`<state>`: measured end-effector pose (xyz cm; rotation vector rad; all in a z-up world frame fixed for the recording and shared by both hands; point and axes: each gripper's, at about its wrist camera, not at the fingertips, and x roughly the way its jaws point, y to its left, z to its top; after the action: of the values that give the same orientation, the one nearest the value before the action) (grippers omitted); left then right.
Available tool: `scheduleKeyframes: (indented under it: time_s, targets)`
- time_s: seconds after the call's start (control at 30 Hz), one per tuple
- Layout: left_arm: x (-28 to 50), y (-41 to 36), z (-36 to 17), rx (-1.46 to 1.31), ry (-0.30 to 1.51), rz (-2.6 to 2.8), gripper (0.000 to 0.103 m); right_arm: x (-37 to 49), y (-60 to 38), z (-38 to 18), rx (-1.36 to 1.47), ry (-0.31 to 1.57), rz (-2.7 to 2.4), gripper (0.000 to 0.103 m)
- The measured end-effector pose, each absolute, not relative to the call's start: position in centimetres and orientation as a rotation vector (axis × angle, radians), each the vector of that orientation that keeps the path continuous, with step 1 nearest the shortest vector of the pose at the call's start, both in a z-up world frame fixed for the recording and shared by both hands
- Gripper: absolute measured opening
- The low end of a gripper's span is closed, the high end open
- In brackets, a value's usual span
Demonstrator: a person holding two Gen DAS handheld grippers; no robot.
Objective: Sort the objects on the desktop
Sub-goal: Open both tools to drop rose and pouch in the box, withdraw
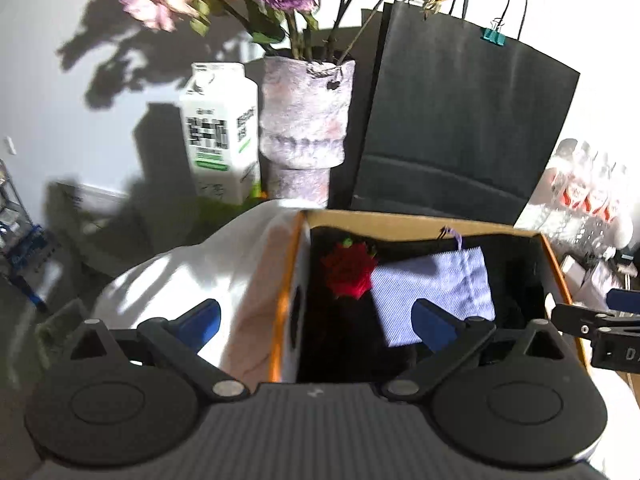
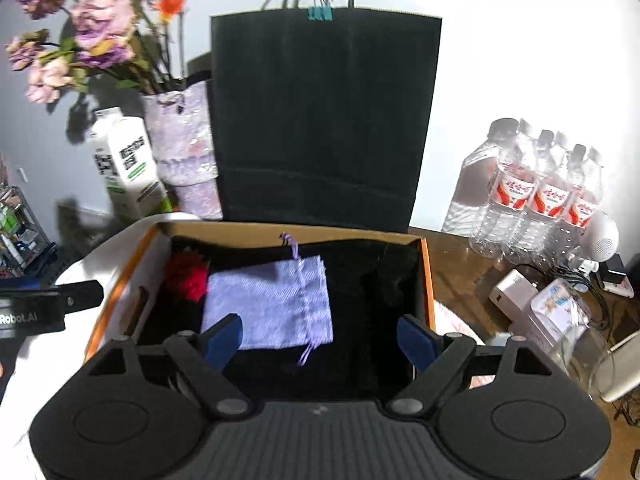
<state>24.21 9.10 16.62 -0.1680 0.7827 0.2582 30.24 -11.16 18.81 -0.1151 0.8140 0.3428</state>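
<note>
Below right hand-held gripper (image 2: 320,338) | lilac pouch (image 2: 272,304) in box (image 2: 426,276) | jaws apart

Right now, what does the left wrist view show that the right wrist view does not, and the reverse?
Only the left wrist view shows the wide spread of white cloth left of the box, and the right gripper entering at its right edge.

Only the right wrist view shows the water bottles, the white charger, a clear glass and the left gripper at its left edge.

Both show the cardboard box holding the lilac drawstring pouch and red flower, the black paper bag, the vase and the carton.
</note>
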Motion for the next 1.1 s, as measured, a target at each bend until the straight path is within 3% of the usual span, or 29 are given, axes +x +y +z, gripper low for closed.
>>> scheduleKeyframes:
  time_s: [0.37, 0.7, 0.87, 1.1]
  targets:
    - [9.9, 5.6, 14.3, -0.070, 0.692, 0.217, 0.103, 19.2, -13.0, 18.7, -0.074, 0.752, 0.457, 0.088]
    - [-5.5, 2.4, 7.3, -0.028, 0.575, 0.077, 0.103, 2.6, -17.4, 11.5, -0.118, 0.568, 0.495, 0.092]
    - [-8.7, 1.0, 4.3, -0.012, 0.605, 0.094, 0.103, -4.5, -18.4, 7.0, -0.177, 0.514, 0.494, 0.093]
    - [-10.0, 0.4, 4.0, -0.032, 0.587, 0.074, 0.103, -6.9, -17.7, 4.7, -0.289, 0.559, 0.463, 0.095]
